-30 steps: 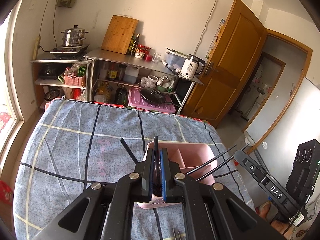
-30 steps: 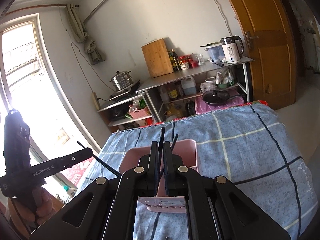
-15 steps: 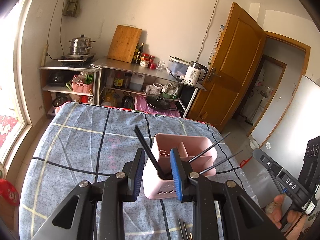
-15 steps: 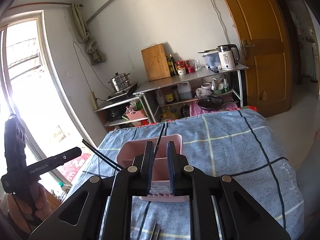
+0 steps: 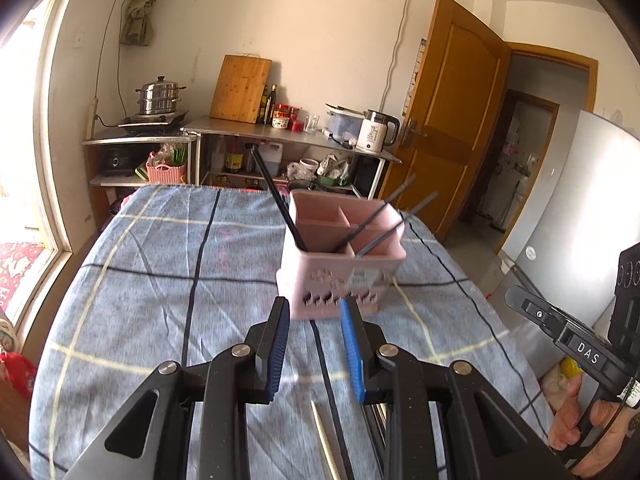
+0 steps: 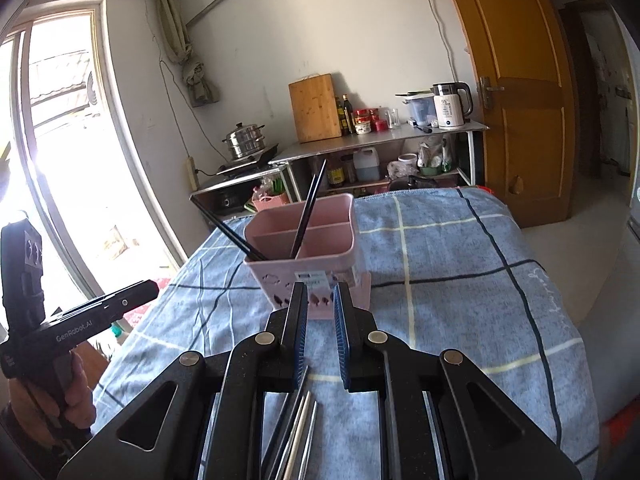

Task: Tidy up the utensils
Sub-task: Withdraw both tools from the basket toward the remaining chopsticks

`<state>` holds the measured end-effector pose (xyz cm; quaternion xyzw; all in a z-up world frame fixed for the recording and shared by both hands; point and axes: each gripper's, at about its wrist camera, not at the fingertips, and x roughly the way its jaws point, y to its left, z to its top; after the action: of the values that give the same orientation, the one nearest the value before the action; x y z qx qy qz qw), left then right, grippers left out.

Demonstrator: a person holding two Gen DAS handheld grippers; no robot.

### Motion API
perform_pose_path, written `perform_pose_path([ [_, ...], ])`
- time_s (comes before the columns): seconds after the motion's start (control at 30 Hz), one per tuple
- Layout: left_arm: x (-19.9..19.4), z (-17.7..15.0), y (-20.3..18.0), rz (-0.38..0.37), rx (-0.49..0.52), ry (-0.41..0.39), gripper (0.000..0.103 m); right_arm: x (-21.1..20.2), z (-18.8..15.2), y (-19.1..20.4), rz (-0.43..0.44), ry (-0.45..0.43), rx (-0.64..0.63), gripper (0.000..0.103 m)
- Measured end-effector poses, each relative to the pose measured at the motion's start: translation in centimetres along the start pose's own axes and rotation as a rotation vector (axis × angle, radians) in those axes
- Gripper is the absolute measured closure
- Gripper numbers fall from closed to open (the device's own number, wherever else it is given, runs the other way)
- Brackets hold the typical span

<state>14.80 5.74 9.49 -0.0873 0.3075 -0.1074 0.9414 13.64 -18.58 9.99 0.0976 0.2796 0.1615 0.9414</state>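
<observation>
both tongs hang empty over the table: the left gripper (image 5: pixel 314 350) has its blue-padded jaws parted with nothing between them, and the right gripper (image 6: pixel 321 336) shows a narrower gap, also bare. each has just been opening, and no chopstick sits between the pads now, so i judge each has let one go into the holder.

nearest, under the jaws, loose metal and dark chopsticks (image 6: pixel 298 432) lie flat on the blue checked tablecloth (image 6: pixel 460 280), a pale one (image 5: pixel 326 440) showing in the left view; they seem to be the pile not yet sorted.

just beyond stands the pink plastic divided utensil holder (image 5: pixel 340 276), upright on the cloth, apart from both grippers. thin black chopsticks (image 5: pixel 276 200) lean out of its front compartments at slants, one to the left and others (image 5: pixel 384 216) to the right, propped by the rims since they are longer than the holder is deep.
</observation>
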Motion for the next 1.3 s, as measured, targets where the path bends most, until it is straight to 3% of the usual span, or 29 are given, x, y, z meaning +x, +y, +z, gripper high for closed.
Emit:
perform_pose_path([
  [0.33,-1.8,-6.2,-1.4,-0.019,0.011,0.056,0.077,-2.2,-5.2,0.9,0.021,0.052,-0.019,0.089],
  [0.53,-1.8,-8.3,-2.1,-0.038,0.022,0.092,0.077,-2.1,-7.2,1.0,0.034,0.106,-0.006,0.089],
  [0.87,-0.1,-8.8,-2.1,-0.048,0.008,0.135,0.077,-0.8,-7.9,1.0,0.041,0.149,-0.001,0.089],
  [1.3,6.0,-7.7,-2.9,-0.04,0.015,0.235,0.077,1.5,-8.2,-0.2,0.037,0.198,0.032,0.089],
])
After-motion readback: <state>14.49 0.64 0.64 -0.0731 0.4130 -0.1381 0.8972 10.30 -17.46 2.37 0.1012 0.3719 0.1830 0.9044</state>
